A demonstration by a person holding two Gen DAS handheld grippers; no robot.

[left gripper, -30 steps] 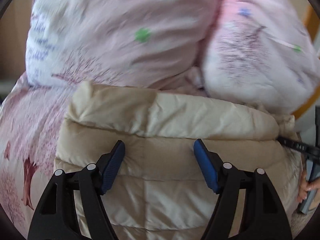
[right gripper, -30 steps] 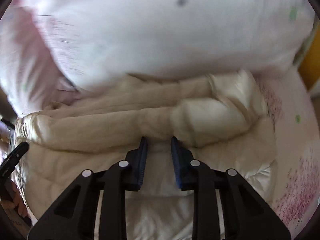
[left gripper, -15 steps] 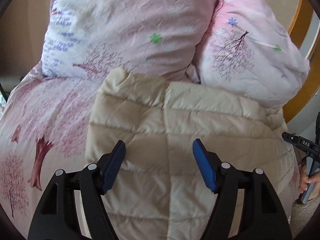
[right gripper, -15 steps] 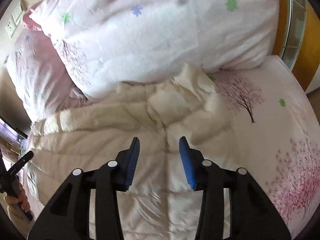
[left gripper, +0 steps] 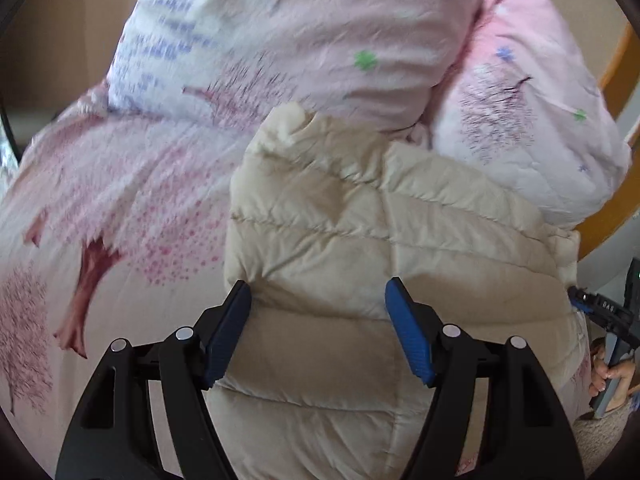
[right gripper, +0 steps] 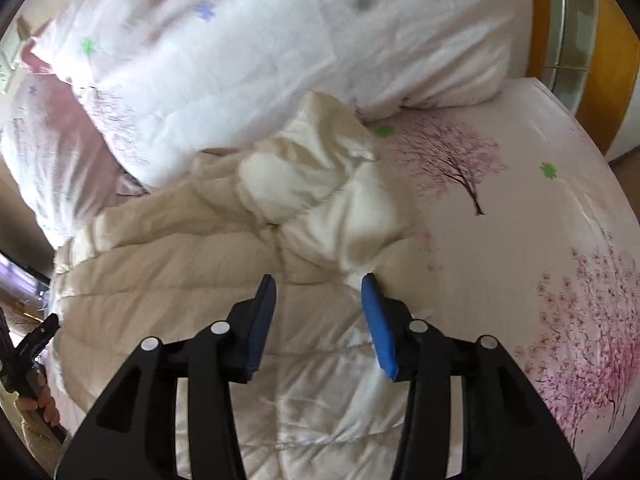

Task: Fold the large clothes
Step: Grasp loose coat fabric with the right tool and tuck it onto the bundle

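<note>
Jacket: a cream quilted puffer jacket (left gripper: pixel 360 264) lies folded on a pink bed sheet printed with cherry trees (left gripper: pixel 120 216); its far edge touches the pillows.
Jacket, right wrist view: the same jacket (right gripper: pixel 192 280) is spread at the near left, and a bunched, paler part of it rises at the far middle, just beside the pillow.
Left gripper: the black gripper with blue pads (left gripper: pixel 318 330) is above the near part of the jacket; its jaws stand wide apart and hold nothing.
Right gripper: the second gripper (right gripper: pixel 318 320) is over the jacket's right edge; its jaws are apart, a little less wide, with nothing between them.
Pillows: two large pink floral pillows (left gripper: pixel 304 32) lean at the far side.
Bed frame: an orange wooden frame (right gripper: pixel 540 12) stands at the far right.
</note>
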